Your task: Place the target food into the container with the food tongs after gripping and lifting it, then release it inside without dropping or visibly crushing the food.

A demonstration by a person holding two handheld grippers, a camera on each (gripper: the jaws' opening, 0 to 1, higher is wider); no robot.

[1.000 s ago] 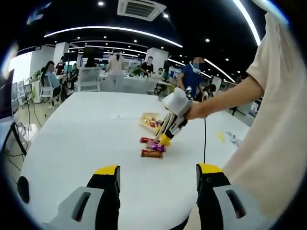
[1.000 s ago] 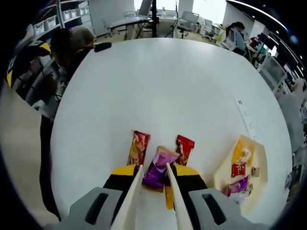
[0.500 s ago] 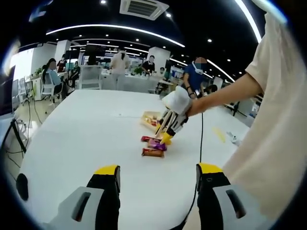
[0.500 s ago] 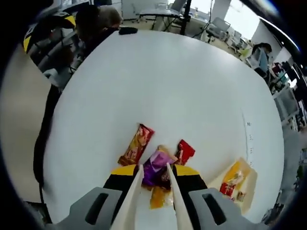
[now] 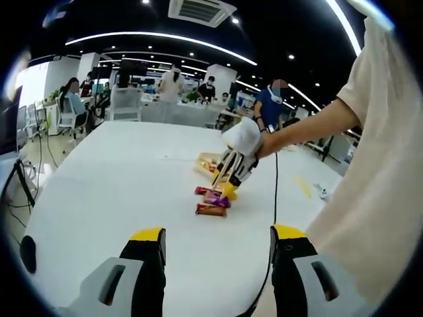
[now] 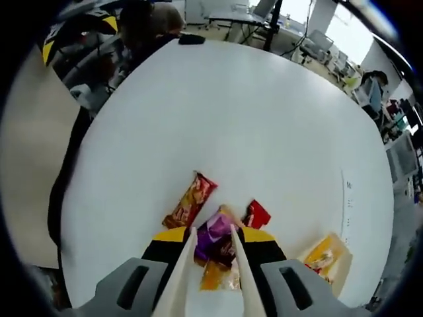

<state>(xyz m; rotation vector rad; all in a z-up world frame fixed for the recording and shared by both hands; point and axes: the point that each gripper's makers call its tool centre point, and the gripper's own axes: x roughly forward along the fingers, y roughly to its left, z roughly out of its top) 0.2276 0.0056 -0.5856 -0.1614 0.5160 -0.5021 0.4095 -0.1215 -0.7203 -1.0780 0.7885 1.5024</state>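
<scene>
One white table in an open office carried our snacks; the right gripper, tongs closed on a purple packet, hovered near the container, left gripper wide open, empty.

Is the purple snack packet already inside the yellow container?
No. In the right gripper view the purple snack packet sits between the tongs in the right gripper, well apart from the yellow container at the lower right.

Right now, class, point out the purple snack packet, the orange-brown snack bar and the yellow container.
purple snack packet (image 6: 213,232), right gripper view, crinkled middle.
orange-brown snack bar (image 6: 192,199), right gripper view, wrapper middle.
yellow container (image 6: 322,255), right gripper view, near rim.
</scene>
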